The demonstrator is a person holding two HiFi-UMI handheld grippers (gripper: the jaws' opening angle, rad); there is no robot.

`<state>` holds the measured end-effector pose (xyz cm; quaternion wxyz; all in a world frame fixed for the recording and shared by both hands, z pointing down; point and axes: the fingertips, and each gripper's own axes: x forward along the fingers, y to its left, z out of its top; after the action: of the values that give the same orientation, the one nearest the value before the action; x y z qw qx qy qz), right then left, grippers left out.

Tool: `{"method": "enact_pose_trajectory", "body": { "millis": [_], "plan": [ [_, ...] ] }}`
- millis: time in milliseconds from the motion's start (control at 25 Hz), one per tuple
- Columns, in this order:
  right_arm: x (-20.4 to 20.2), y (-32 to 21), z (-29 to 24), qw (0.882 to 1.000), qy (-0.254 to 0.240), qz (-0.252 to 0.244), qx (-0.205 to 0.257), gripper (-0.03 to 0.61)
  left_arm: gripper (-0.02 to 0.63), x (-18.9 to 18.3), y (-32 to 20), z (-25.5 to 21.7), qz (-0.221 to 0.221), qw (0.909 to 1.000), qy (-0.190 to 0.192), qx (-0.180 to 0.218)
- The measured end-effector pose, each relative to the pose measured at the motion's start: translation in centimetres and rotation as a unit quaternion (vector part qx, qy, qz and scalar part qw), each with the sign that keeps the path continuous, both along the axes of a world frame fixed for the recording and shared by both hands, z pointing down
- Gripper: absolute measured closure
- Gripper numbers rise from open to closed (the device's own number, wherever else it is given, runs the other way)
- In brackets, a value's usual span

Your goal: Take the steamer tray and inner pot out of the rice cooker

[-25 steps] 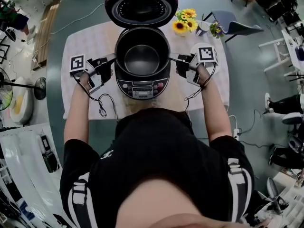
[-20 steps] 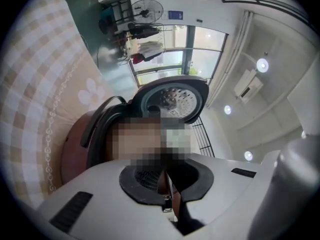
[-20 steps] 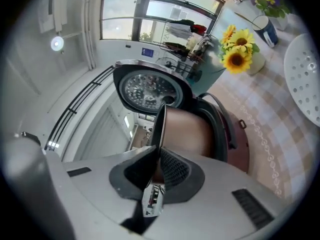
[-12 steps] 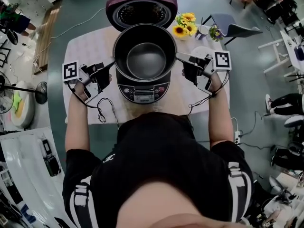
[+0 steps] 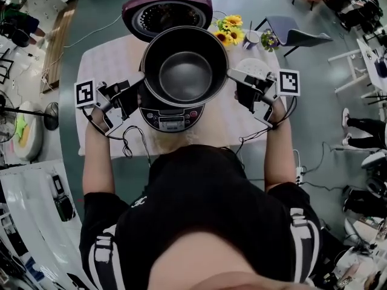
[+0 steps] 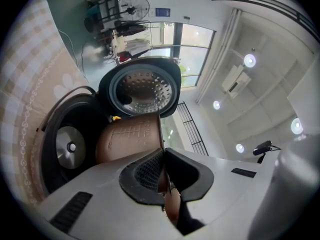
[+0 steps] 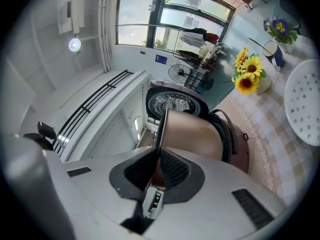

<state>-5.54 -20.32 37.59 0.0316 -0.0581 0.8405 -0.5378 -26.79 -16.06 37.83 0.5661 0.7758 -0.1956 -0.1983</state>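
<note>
The dark inner pot hangs above the purple rice cooker, whose lid stands open behind it. My left gripper is shut on the left side of the pot's rim and my right gripper on the right side. The left gripper view has the pot's copper wall running from my jaws over the empty cooker well. In the right gripper view the rim sits between my jaws. The white perforated steamer tray lies on the table right of the cooker.
Sunflowers in a vase and a cup stand at the table's back right. A second small flower pot is near the right corner. Cables trail over the checked tablecloth by the front edge.
Both grippers have risen with the inner pot, which has come up out of the cooker body and now looks larger and closer. The cooker stays on the table.
</note>
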Motion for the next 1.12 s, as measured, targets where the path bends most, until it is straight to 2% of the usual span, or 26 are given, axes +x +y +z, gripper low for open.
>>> {"method": "enact_pose_trajectory", "body": {
  "millis": [200, 480, 800, 1120],
  "plan": [
    [3.8, 0.4, -1.2, 1.000, -0.012, 0.010, 0.006, 0.555, 0.598, 3.7, 0.1, -0.5, 0.016, 0.9998, 0.013, 0.002],
    [9.3, 0.5, -0.7, 0.999, -0.009, 0.030, 0.010, 0.555, 0.598, 9.1, -0.8, -0.3, 0.039, 0.9992, 0.010, -0.002],
    [17.0, 1.0, 1.2, 0.997, -0.013, 0.077, -0.006, 0.555, 0.598, 16.5, -1.4, 0.7, 0.086, 0.9960, -0.007, -0.020],
    [23.3, 1.7, 4.5, 0.995, 0.003, 0.101, -0.020, 0.555, 0.598, 22.9, -2.1, 2.8, 0.114, 0.9922, -0.037, -0.034]
  ]
}}
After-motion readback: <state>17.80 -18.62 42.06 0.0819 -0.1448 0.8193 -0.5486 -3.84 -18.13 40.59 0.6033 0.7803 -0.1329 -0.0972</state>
